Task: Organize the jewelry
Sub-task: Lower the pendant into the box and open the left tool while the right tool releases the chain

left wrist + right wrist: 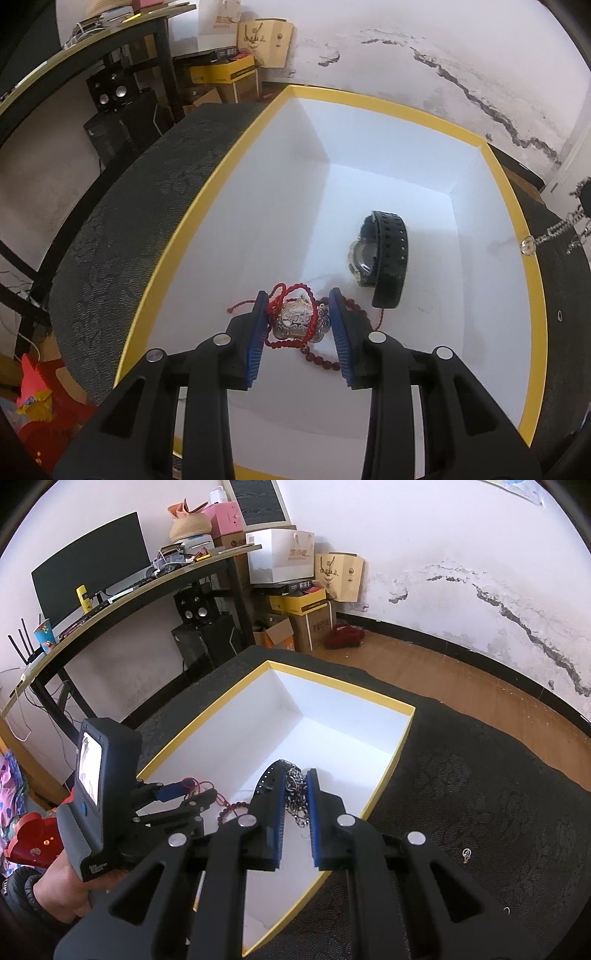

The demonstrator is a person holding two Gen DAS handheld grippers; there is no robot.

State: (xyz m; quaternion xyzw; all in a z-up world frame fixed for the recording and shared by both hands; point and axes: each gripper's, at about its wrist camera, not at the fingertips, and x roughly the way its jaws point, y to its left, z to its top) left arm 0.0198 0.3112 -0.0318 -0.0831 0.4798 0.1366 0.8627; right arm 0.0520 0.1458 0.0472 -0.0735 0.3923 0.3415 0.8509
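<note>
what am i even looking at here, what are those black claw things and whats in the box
Those claws are two hand-held grippers, not a robot: a person squeezes one in each hand, and each carries a camera looking out along its blue-padded fingers. So each picture is one gripper's own view.

The left gripper reaches into a white box with a yellow rim that sits on a dark patterned cloth. Its pads press on a silver pendant strung on a red cord. A black watch and dark red beads lie on the box floor.

The right gripper is shut on a silver chain, over the box.
</note>
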